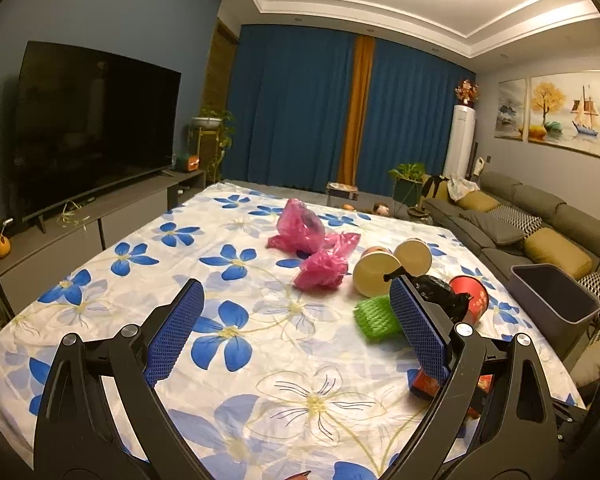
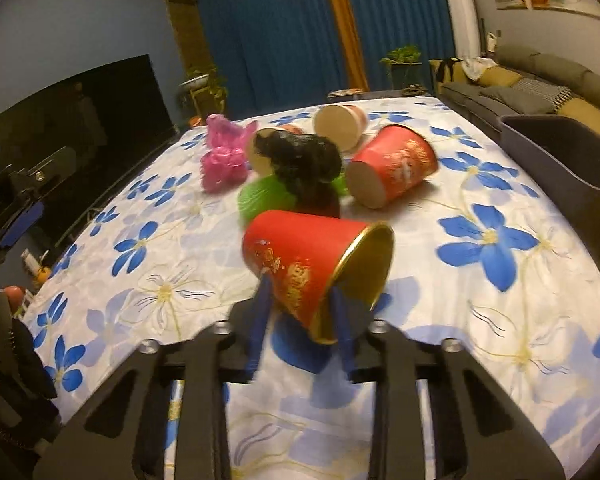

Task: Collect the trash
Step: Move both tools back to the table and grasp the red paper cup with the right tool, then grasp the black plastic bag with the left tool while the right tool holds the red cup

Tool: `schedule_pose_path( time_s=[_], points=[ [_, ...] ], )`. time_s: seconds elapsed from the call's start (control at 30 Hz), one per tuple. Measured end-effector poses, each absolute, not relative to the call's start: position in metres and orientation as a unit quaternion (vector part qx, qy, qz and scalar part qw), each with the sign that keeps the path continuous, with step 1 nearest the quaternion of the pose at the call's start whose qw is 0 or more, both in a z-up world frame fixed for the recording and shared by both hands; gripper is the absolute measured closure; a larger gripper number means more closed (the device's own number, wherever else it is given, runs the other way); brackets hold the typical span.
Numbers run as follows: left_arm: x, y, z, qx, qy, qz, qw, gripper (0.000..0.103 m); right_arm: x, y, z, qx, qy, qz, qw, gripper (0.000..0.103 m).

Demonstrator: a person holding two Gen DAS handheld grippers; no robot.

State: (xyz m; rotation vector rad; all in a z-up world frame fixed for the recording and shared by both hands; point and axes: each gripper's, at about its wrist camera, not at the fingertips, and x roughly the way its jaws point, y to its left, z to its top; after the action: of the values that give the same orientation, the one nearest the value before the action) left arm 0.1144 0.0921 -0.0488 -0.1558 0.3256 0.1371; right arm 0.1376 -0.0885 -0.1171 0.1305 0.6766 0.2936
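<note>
Right, the right gripper [image 2: 300, 316] has its blue pads clamped on a red paper cup [image 2: 312, 268] lying on its side, gold rim turned to the right, at the near edge of the floral tablecloth [image 2: 480, 320]. Just beyond it sits a black plastic bag [image 2: 304, 160] on top of green foam netting [image 2: 260, 196], with a second red cup [image 2: 392, 166] tipped over to the right and a pink plastic bag [image 2: 224, 156] to the left. A grey bin [image 2: 560, 160] stands at the table's right edge. Over on the other side, the left gripper [image 1: 296, 324] hovers with jaws spread wide, holding nothing, pink bags [image 1: 300, 228] lying far ahead of it
</note>
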Motion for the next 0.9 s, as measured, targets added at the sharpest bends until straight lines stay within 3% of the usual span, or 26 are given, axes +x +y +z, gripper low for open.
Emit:
schedule_pose_path(
  time_s=[0.13, 0.7, 0.9],
  points=[
    [0.118, 0.091, -0.05, -0.075, 0.164, 0.064, 0.981, 0.011, 0.135, -0.084, -0.115, 0.051, 0.321, 0.149, 0.934, 0.099],
    [0.161, 0.023, -0.047, -0.056, 0.18, -0.03, 0.982, 0.011, 0.119, -0.133, -0.082, 0.052, 0.262, 0.081, 0.96, 0.099],
    [0.194, -0.002, -0.06, -0.051, 0.208, -0.052, 0.975, 0.017, 0.121, -0.157, -0.077, 0.049, 0.252, 0.044, 0.965, 0.099]
  ],
)
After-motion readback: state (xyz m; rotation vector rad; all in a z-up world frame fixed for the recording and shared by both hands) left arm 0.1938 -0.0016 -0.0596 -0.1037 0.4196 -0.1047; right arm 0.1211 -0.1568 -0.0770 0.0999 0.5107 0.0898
